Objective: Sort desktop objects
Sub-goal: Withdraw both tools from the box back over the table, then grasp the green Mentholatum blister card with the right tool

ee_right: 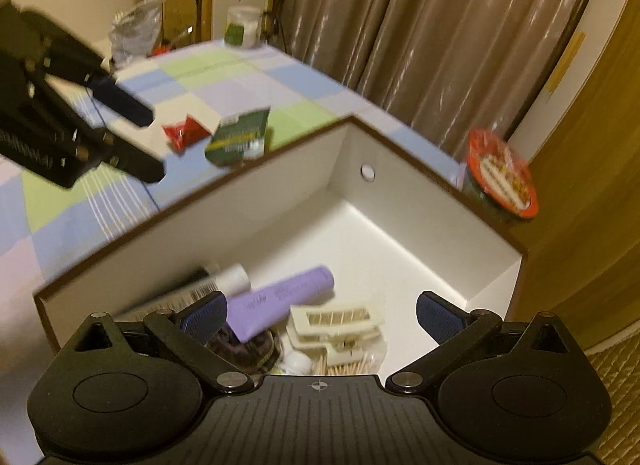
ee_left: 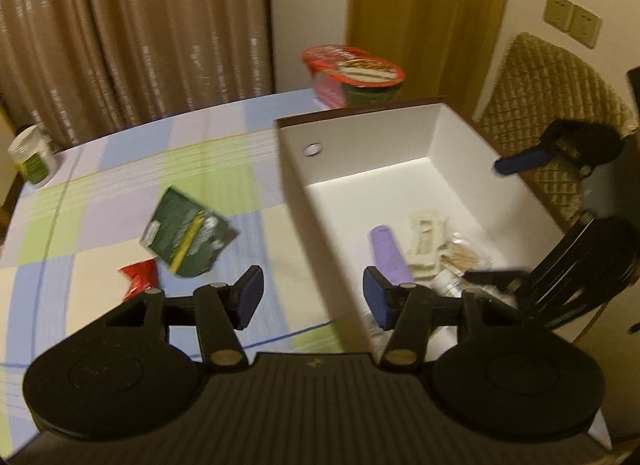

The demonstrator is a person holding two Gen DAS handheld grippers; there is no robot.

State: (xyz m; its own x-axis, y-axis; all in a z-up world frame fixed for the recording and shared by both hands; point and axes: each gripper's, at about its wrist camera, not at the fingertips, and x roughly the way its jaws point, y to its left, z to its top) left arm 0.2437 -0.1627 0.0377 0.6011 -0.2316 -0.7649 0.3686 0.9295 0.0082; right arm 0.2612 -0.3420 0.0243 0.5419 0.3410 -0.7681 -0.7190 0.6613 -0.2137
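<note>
A white box (ee_left: 352,133) (ee_right: 280,169) with a brown rim stands on the checked tablecloth. Inside lie a purple tube (ee_left: 390,253) (ee_right: 280,299), a cream comb-like pack (ee_left: 426,243) (ee_right: 336,319), toothpicks (ee_left: 460,255) and a small bottle. A green box (ee_left: 186,239) (ee_right: 240,137) and a red packet (ee_left: 140,277) (ee_right: 186,131) lie on the cloth left of the white box. My left gripper (ee_left: 314,297) is open and empty above the white box's left wall. My right gripper (ee_right: 320,315) is open and empty above the contents.
A red-lidded noodle bowl (ee_left: 354,75) (ee_right: 500,173) stands behind the box. A white jar (ee_left: 34,157) (ee_right: 242,27) is at the table's far corner. A padded chair (ee_left: 552,105) is right of the box. Curtains hang behind.
</note>
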